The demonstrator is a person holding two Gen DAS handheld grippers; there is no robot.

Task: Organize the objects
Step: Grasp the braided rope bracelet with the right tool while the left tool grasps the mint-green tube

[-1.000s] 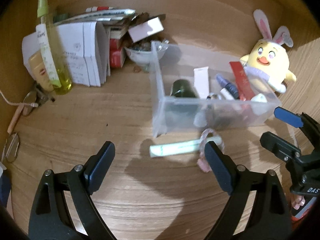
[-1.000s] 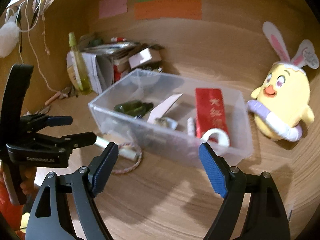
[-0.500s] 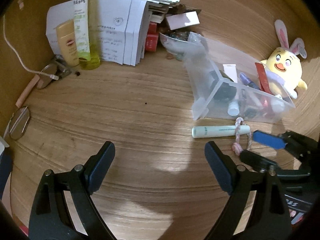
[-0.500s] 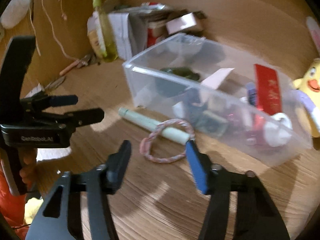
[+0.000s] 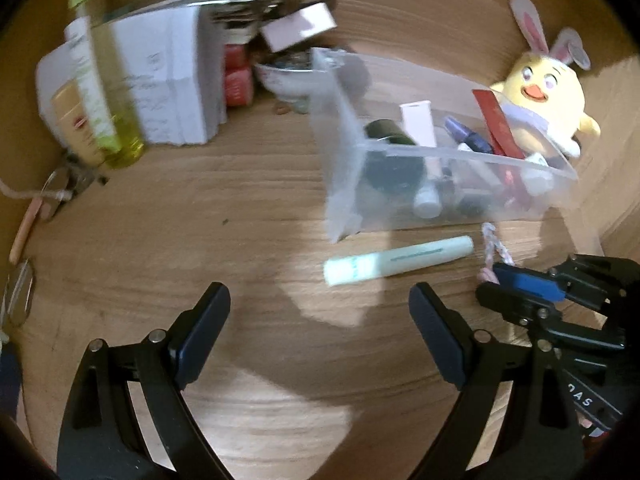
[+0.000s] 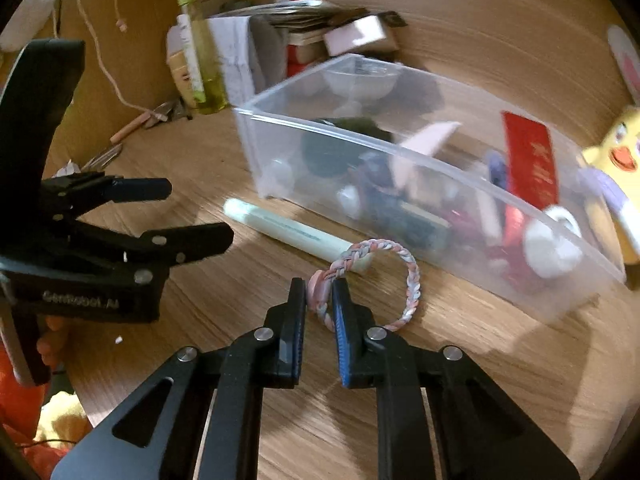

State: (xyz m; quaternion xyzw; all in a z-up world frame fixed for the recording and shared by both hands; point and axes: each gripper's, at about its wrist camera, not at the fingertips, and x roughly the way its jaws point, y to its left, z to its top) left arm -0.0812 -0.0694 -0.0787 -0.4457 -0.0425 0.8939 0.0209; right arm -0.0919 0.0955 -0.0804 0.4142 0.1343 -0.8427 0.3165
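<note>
My right gripper (image 6: 319,294) is shut on the near edge of a braided pink and white bracelet (image 6: 412,276) that lies on the wooden table. The bracelet also shows in the left wrist view (image 5: 494,246). A pale green tube (image 6: 288,230) lies beside it, in front of a clear plastic bin (image 6: 400,152) holding several small items. In the left wrist view the tube (image 5: 396,260) lies just ahead of my open, empty left gripper (image 5: 320,316), with the bin (image 5: 340,140) behind it. The right gripper (image 5: 508,284) shows at the right there.
A yellow plush chick (image 5: 540,92) sits right of the bin. Papers and boxes (image 5: 176,80), a yellow-green bottle (image 5: 104,92) and a small bowl (image 5: 284,76) crowd the back left. Glasses (image 5: 20,292) and a cord lie at the left edge.
My right gripper has moved down to the bracelet and shut on its near edge. The left gripper has swung its view back toward the bin and tube, staying open.
</note>
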